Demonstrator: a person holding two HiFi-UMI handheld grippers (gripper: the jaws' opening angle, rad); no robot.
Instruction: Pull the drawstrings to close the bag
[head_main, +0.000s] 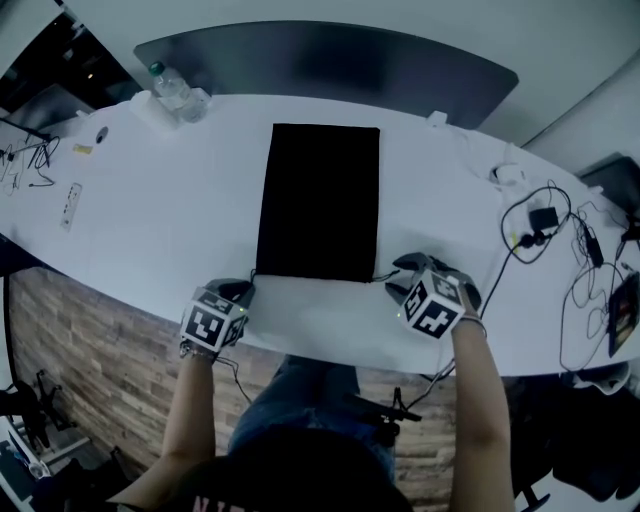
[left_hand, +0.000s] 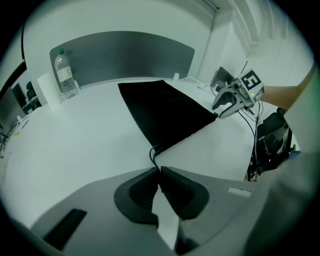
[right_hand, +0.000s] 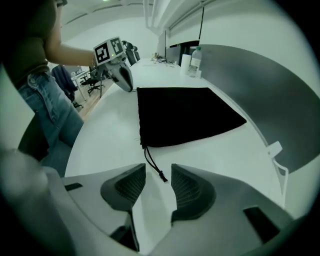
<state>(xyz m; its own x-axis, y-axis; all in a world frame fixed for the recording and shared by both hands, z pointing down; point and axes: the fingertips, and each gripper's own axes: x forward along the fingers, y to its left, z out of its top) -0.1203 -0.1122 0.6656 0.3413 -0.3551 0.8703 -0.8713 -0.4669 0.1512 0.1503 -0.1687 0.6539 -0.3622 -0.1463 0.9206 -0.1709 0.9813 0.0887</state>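
A flat black drawstring bag (head_main: 320, 200) lies on the white table (head_main: 150, 220), its mouth toward the near edge. At the bag's near left corner my left gripper (head_main: 240, 292) points steeply down. In the left gripper view its jaws (left_hand: 159, 170) are pinched together at the tips on the left drawstring (left_hand: 153, 156), which runs from the bag (left_hand: 165, 112). By the near right corner my right gripper (head_main: 398, 280) stands open. The right drawstring (right_hand: 152, 162) trails from the bag (right_hand: 185, 112), and its end lies between the open jaws (right_hand: 158, 172) without touching either pad.
A water bottle (head_main: 172, 88) stands at the far left against a grey partition (head_main: 330, 60). Cables and a charger (head_main: 545, 220) lie at the right. A small white device (head_main: 71, 204) rests at the left. The table's near edge runs just under both grippers.
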